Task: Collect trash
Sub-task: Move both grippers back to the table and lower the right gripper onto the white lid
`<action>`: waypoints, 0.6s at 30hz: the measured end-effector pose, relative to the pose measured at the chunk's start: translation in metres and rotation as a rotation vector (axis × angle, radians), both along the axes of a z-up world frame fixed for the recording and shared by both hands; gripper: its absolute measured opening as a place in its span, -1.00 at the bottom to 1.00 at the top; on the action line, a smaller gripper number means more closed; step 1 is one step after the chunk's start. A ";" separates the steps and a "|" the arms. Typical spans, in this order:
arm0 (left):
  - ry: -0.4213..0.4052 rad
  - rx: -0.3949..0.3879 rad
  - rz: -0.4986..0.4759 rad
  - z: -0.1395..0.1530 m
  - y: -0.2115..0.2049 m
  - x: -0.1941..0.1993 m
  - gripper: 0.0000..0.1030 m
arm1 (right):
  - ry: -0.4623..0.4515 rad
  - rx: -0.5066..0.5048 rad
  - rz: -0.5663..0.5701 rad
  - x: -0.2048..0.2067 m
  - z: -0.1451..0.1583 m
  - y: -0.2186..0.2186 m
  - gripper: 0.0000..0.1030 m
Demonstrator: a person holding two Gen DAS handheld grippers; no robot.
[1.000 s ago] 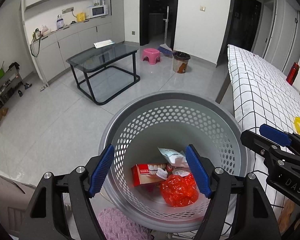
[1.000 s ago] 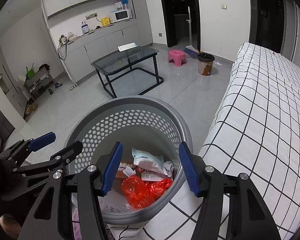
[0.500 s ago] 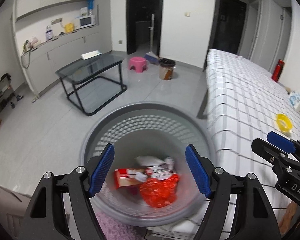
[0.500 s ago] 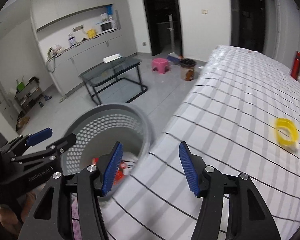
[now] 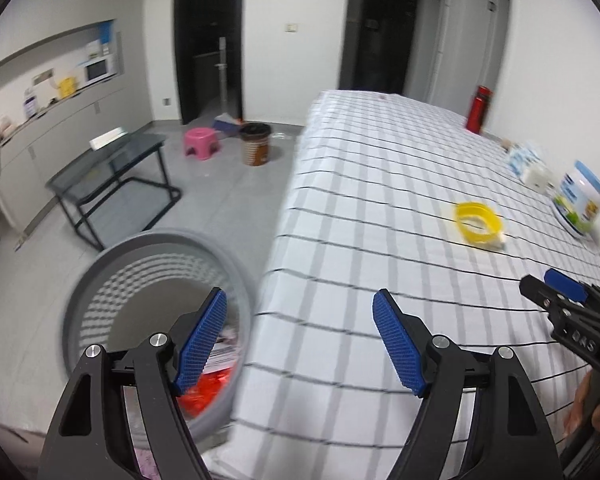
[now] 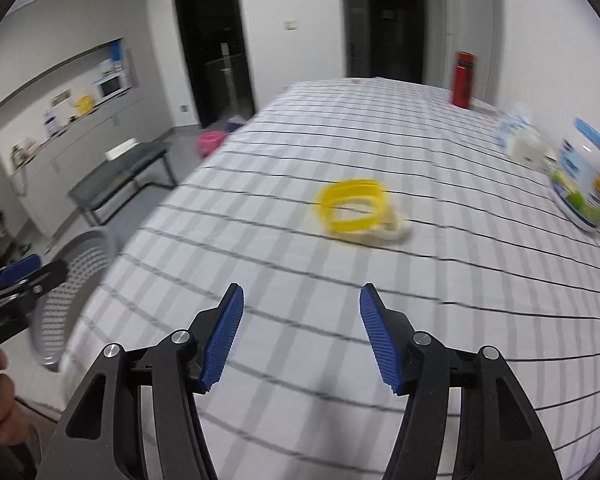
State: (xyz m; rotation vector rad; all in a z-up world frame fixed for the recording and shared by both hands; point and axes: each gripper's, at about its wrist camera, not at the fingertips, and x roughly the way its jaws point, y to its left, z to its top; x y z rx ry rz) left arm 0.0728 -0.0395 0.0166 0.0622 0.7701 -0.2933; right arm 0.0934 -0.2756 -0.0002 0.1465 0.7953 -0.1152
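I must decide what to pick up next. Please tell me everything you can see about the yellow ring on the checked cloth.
The yellow ring is a wide, open band, like a roll of tape; it looks like smooth plastic, though blur hides detail. It lies flat on the white checked cloth, hole upward, ahead of both grippers. A pale, cream-coloured piece lies against its near right side. No gripper touches it.

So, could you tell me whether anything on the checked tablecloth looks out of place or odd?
Yes: a yellow plastic ring lies alone mid-cloth on the white checked tablecloth, with a pale crumpled scrap against it, apart from the labelled tub and packets at the far edge. It looks like leftover trash. Nothing appears spilled.
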 end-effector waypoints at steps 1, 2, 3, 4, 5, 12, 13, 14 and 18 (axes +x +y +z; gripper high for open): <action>0.000 0.003 -0.014 0.000 -0.008 0.001 0.43 | 0.003 -0.005 -0.013 -0.001 -0.002 -0.010 0.13; -0.001 0.007 -0.027 0.000 -0.016 0.002 0.43 | 0.008 -0.009 -0.023 -0.001 -0.004 -0.022 0.13; -0.002 0.011 -0.039 0.001 -0.023 0.003 0.43 | 0.012 -0.014 -0.034 0.001 -0.005 -0.032 0.13; -0.004 0.014 -0.052 0.002 -0.033 0.005 0.43 | 0.016 -0.019 -0.041 0.003 -0.005 -0.038 0.13; -0.005 0.017 -0.060 0.003 -0.042 0.007 0.43 | 0.021 -0.023 -0.045 0.005 -0.006 -0.044 0.13; 0.005 0.022 -0.105 0.007 -0.089 0.028 0.43 | 0.050 -0.035 -0.003 0.037 -0.008 -0.072 0.13; 0.003 0.022 -0.109 0.009 -0.094 0.032 0.43 | 0.051 -0.027 0.008 0.042 -0.008 -0.075 0.13; 0.002 0.021 -0.115 0.011 -0.099 0.035 0.43 | 0.053 -0.024 0.013 0.047 -0.008 -0.076 0.13; -0.008 0.021 -0.130 0.018 -0.119 0.049 0.43 | 0.074 -0.028 0.037 0.069 -0.011 -0.079 0.13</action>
